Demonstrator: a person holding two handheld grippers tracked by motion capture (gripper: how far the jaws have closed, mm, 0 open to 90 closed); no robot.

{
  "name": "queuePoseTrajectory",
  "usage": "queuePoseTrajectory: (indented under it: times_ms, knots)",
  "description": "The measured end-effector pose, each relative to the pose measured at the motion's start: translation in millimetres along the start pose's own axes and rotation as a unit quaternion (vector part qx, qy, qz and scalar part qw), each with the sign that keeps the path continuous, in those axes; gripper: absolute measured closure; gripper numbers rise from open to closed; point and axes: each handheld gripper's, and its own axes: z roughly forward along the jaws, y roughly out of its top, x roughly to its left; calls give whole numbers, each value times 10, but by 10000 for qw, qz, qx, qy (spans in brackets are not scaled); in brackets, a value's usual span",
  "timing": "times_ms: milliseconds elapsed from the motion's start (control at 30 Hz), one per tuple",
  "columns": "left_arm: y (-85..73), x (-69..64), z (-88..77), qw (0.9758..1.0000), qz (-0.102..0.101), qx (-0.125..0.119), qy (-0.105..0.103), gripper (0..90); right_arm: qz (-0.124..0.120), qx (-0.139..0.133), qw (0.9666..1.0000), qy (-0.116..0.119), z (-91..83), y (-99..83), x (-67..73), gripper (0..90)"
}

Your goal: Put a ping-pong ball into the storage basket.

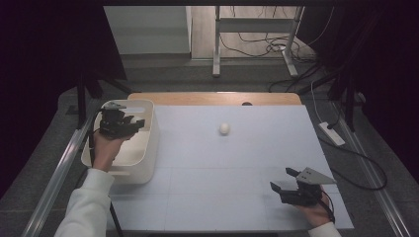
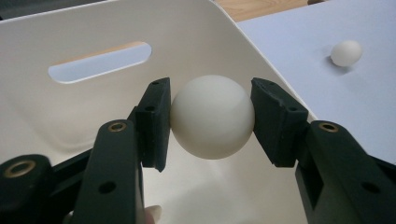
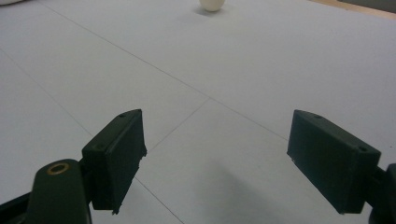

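My left gripper [image 2: 212,119] is shut on a white ball [image 2: 212,116], both pads pressed against its sides, over the inside of a white bin [image 2: 56,121]. From above, the left gripper [image 1: 141,124] hangs over that bin [image 1: 148,148] at the table's left. A second white ball [image 1: 225,128] lies alone on the pale blue mat, also seen as a small ball [image 2: 346,52] beyond the bin and a ball [image 3: 212,4] at the top edge. My right gripper [image 1: 283,179] rests near the front right of the mat, open, with only bare mat between its jaws [image 3: 215,163].
The bin has a slot handle [image 2: 100,62] in its far wall. A wooden table edge [image 1: 212,98] runs behind the mat. Metal rails [image 1: 59,168] flank the table. On the floor beyond lie cables and a power strip [image 1: 332,133].
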Motion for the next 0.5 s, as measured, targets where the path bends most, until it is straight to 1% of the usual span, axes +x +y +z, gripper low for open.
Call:
queuePoseTrajectory:
  times_ms: [433,467,500]
  knots:
    - [6,-16,-20,10000,5,-91,5,495,-10,0,10000,1,-1,0,1,189]
    - [9,-18,-26,9999,-23,-126,12,483,-9,2,10000,1,-1,0,1,188]
    - [14,-22,-35,9998,-52,-163,27,446,-9,3,10000,2,0,-1,0,188]
